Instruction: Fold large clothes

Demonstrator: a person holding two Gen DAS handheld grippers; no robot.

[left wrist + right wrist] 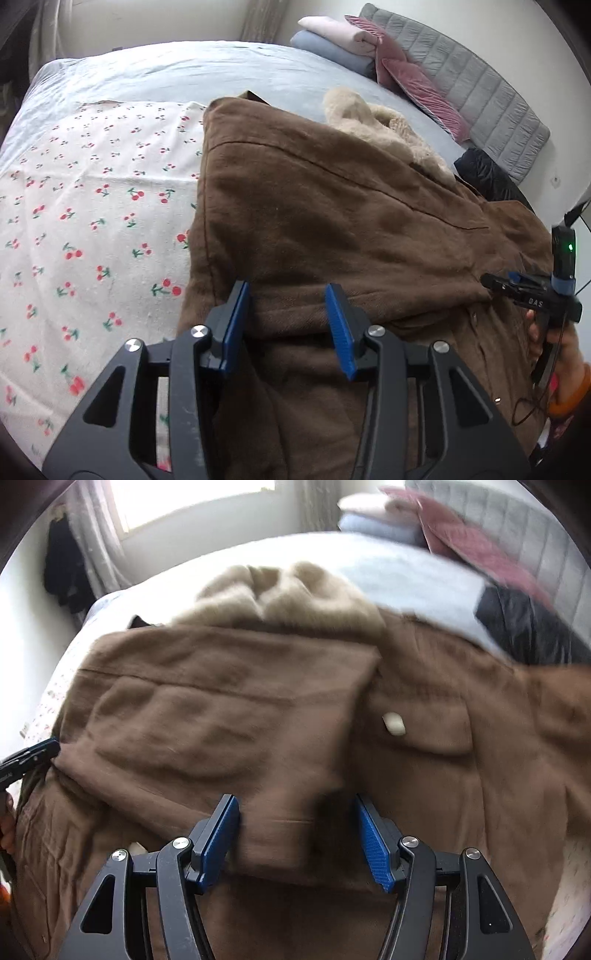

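A large brown coat with a beige fleece collar lies on the bed, one side folded over its front. My left gripper hovers over the coat's lower left part with its blue pads apart and not pressing the cloth. The right gripper shows at the right edge, held by a hand. In the blurred right wrist view the right gripper is open, and a folded brown flap lies between its pads, with a dark gap at the right pad. The left gripper touches the coat's left edge.
A white cherry-print sheet covers the bed's left side, over a pale blue sheet. Folded clothes, pink cushions and a grey quilted headboard stand at the far end. A black garment lies beside the coat.
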